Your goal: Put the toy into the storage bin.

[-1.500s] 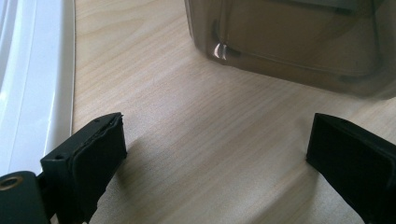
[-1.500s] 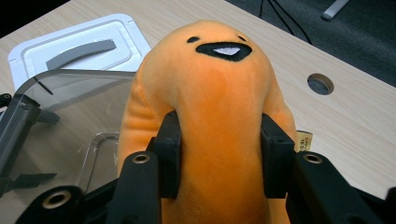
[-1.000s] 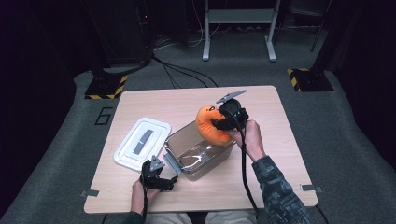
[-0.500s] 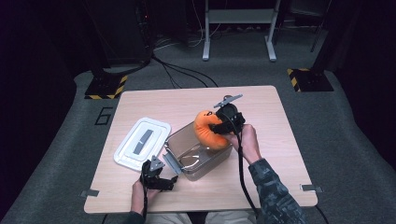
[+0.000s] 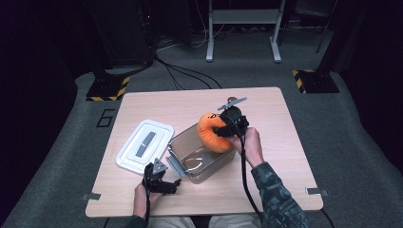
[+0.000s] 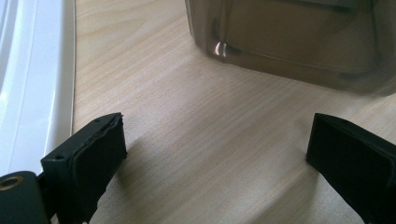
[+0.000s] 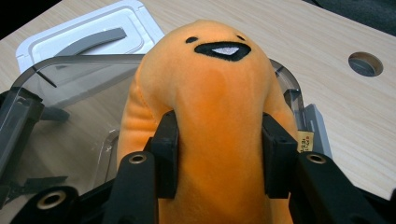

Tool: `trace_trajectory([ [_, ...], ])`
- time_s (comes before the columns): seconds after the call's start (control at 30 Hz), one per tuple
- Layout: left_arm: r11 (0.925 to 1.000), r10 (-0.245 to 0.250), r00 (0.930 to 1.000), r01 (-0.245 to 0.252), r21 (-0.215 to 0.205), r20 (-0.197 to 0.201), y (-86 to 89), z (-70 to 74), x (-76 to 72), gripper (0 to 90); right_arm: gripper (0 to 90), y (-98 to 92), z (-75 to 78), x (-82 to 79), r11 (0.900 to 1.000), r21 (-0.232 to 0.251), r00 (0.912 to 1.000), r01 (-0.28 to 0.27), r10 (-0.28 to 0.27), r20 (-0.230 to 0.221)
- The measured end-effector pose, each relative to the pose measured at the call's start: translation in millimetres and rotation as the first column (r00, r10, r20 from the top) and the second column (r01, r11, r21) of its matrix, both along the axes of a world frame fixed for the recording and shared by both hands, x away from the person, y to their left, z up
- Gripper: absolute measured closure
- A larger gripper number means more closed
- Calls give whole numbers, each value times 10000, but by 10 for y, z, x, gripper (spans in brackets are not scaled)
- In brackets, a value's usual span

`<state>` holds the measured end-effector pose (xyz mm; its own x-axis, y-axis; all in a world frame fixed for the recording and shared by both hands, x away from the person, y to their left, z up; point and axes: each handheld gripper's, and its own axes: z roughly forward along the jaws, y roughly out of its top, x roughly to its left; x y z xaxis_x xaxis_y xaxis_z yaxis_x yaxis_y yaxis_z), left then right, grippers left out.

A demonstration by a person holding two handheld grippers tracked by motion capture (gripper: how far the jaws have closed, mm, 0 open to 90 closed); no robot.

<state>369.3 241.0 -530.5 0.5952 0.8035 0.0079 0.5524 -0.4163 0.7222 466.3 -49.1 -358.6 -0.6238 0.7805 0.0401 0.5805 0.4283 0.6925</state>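
Note:
An orange plush toy (image 5: 212, 131) with a black mouth hangs over the far right rim of a clear plastic box (image 5: 197, 159). My right gripper (image 5: 227, 129) is shut on the plush toy (image 7: 210, 112), and its pads (image 7: 164, 149) dent the soft body on both sides. The box (image 7: 60, 107) lies just beneath the toy. My left gripper (image 5: 164, 180) rests on the table at the box's near left corner. Its jaws stand wide open over bare wood, with the box's wall (image 6: 289, 42) just ahead and nothing between them (image 6: 217, 158).
The box's white lid (image 5: 145, 145) lies flat on the table to the left of the box, its edge (image 6: 32, 79) beside my left jaw. A round hole (image 7: 365, 64) sits in the tabletop to the right. Cables and stand legs (image 5: 242, 28) cross the floor behind the table.
My right gripper has carried the plush toy a little down and toward the box. The left gripper has kept still.

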Motion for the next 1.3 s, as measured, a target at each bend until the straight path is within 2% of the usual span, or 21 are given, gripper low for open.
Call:
trace_trajectory([
  [0.13,9999,-65,10000,65,106,11,7,4,3,45,572,-1,-17,15,10000,-19,10000,4,-4,-60],
  [0.43,10000,-35,10000,35,65,21,4,2,3,45,568,12,-73,34,10000,-35,9996,-16,15,-275],
  [0.67,9999,-66,10000,66,110,11,7,5,3,46,563,-10,-149,65,9999,120,9984,54,-47,-567],
  [1.1,10000,-36,10000,36,64,38,4,2,2,47,559,-12,-218,111,10000,39,9965,59,-56,-838],
  [1.3,10000,-43,10000,42,68,56,3,2,1,47,555,-1,-268,147,9999,-4,9939,108,-108,-1099],
])
